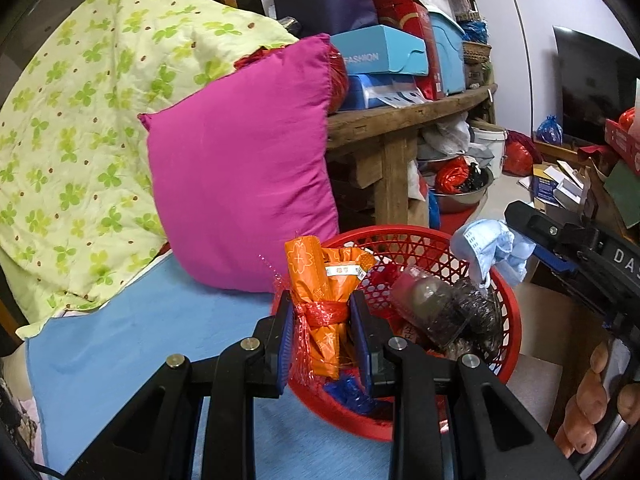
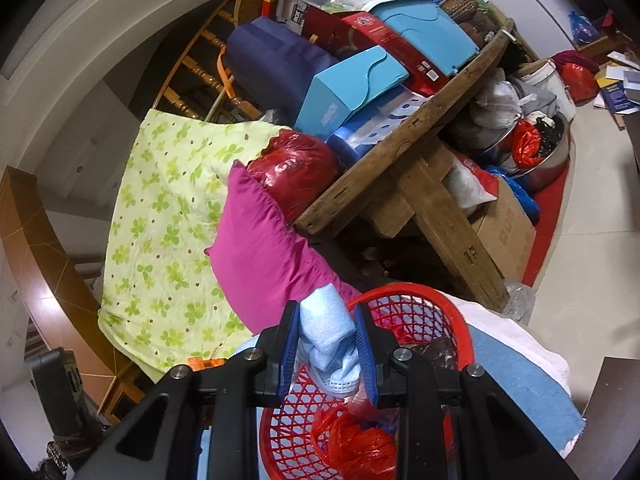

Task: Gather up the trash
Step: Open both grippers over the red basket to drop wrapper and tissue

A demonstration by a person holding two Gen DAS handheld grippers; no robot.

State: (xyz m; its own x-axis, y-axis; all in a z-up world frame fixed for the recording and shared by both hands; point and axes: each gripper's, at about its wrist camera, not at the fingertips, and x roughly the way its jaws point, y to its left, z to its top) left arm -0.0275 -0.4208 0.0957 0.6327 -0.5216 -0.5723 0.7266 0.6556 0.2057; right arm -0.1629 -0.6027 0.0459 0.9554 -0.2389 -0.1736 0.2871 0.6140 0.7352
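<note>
In the lower centre of the left wrist view, our left tongs (image 1: pixel 320 316) grip an orange plastic wrapper bundle tied with red mesh (image 1: pixel 324 292), held over the near rim of the round red plastic lattice basket (image 1: pixel 508 320). Our right tongs (image 2: pixel 327 340) clamp a crumpled pale blue face mask (image 2: pixel 326 336) above the same basket, which sits on the light blue bed sheet (image 1: pixel 140 340) beside a magenta pillow (image 1: pixel 240 180).
</note>
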